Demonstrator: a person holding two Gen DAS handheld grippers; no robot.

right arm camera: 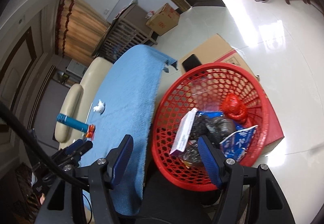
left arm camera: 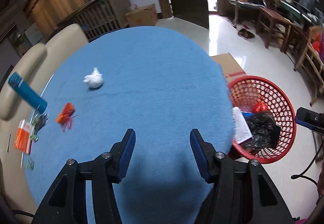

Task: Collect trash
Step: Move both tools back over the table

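Note:
A crumpled white paper ball (left arm camera: 93,80) lies on the blue cloth (left arm camera: 141,82), far left of centre. An orange-red wrapper (left arm camera: 65,114) lies nearer the left edge. My left gripper (left arm camera: 162,136) is open and empty above the cloth's near part. A red mesh basket (right arm camera: 261,102) stands on the floor right of the table and holds a black bag (right arm camera: 214,124), a red bag (right arm camera: 235,108), a white box (right arm camera: 183,133) and a blue packet (right arm camera: 237,141). My right gripper (right arm camera: 165,142) is open and empty, above the basket's near rim. The basket also shows in the left wrist view (left arm camera: 283,102).
A blue cylinder (left arm camera: 27,93), an orange packet (left arm camera: 23,139) and small green clips (left arm camera: 38,122) lie at the cloth's left edge. A cream sofa (left arm camera: 30,58) runs behind the table. A cardboard box (right arm camera: 220,52) lies on the floor beyond the basket.

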